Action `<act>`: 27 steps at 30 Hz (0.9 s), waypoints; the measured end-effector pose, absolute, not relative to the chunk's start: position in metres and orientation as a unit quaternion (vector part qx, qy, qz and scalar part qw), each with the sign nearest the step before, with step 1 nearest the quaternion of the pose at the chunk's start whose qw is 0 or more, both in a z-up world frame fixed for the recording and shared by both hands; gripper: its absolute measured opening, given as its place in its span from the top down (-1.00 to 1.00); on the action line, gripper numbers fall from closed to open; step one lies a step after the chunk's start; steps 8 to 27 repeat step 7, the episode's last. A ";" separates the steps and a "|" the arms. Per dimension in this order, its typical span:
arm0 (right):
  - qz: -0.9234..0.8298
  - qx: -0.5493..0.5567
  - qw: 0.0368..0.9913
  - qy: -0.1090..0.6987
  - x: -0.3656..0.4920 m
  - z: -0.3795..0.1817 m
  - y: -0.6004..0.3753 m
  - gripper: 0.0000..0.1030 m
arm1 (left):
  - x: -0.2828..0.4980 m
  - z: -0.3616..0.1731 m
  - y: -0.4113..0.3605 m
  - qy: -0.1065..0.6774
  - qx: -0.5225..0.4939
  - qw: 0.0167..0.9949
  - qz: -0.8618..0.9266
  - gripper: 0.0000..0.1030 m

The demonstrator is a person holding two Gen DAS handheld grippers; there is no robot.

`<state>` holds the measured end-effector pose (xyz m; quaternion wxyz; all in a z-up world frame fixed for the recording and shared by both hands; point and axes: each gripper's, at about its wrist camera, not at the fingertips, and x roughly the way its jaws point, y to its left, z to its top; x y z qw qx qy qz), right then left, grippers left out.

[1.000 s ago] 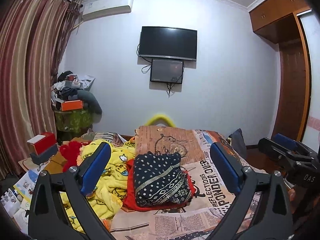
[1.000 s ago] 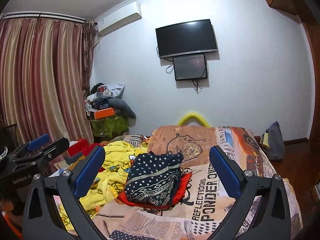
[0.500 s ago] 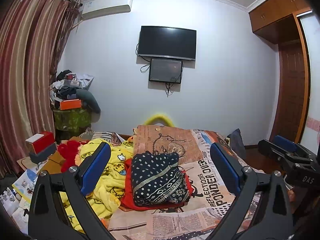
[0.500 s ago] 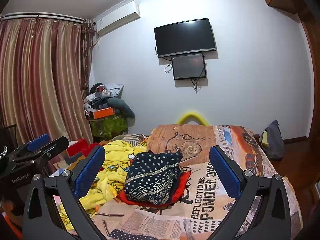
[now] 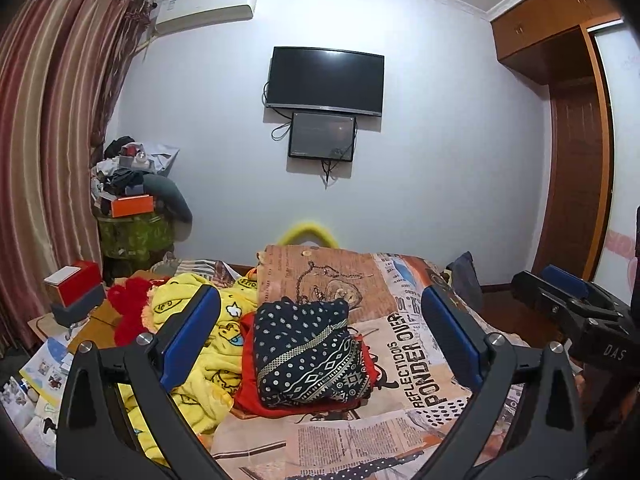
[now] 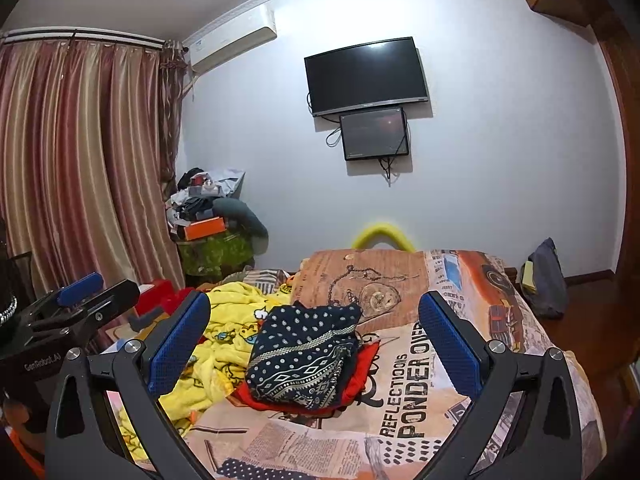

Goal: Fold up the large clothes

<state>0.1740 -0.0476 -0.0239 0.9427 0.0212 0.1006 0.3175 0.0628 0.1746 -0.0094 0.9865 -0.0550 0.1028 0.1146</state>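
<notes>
Nearest the lens in each wrist view, a claw hangs in the air over the foot of the bed: the left claw point(image 5: 320, 332) and the right claw point(image 6: 314, 328) both have their blue-padded fingers spread wide with nothing between them. Each claw also shows at the edge of the other's view, the right one at the far right of the left view and the left one at the far left of the right view. Just beyond the fingertips lies the bed point(image 6: 404, 412), covered by a newsprint-patterned sheet with large lettering. On it, roughly in the middle, sits a folded navy dotted garment point(image 5: 310, 354) with a pale geometric border, resting on top of a folded red garment point(image 5: 246, 376) whose edges stick out around it. Beside this stack, to the left, a crumpled yellow cartoon blanket point(image 5: 208, 344) is bunched up, touching the red cloth. Farther off, a cluttered pile point(image 6: 208, 216) stands in the corner by the striped curtain point(image 6: 80, 168). On the back wall hangs a dark television point(image 5: 325, 80) with a smaller screen point(image 5: 322, 140) just below it.
</notes>
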 end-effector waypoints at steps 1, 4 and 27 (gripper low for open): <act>0.317 0.021 0.943 0.101 0.174 -0.024 -0.048 -1.00 | 0.063 -0.009 0.174 0.103 -0.054 0.987 0.114 -0.96; 0.316 0.022 0.943 0.102 0.174 -0.025 -0.048 -1.00 | 0.062 -0.009 0.173 0.103 -0.052 0.987 0.113 -0.96; 0.316 0.022 0.943 0.102 0.174 -0.024 -0.049 -1.00 | 0.062 -0.008 0.172 0.104 -0.051 0.987 0.111 -0.96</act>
